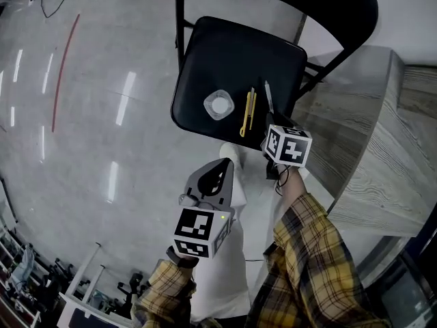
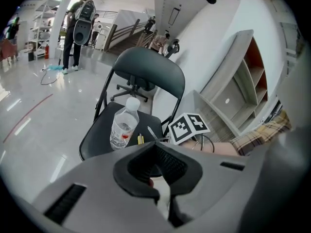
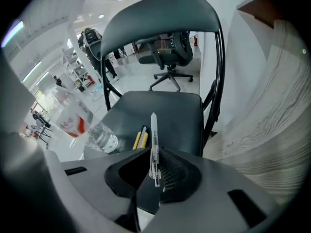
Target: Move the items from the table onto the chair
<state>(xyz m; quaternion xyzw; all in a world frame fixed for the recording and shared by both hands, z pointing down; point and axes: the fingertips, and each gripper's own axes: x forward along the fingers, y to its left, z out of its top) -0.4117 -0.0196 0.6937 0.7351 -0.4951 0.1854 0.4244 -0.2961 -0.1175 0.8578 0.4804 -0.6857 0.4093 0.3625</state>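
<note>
one pen [image 3: 153, 144] lengthwise toward chair backrest [image 3: 160, 18]

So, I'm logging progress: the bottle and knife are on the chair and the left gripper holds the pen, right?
No, the right gripper holds the pen, clamped between its jaws in the right gripper view. The left gripper is shut and empty. The bottle and knife are on the chair.

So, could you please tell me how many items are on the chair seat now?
2. A water bottle stands on the seat; a yellow utility knife lies right of it in the head view. The pen clamped in the right gripper, which hides a seat corner, is uncounted.
</note>
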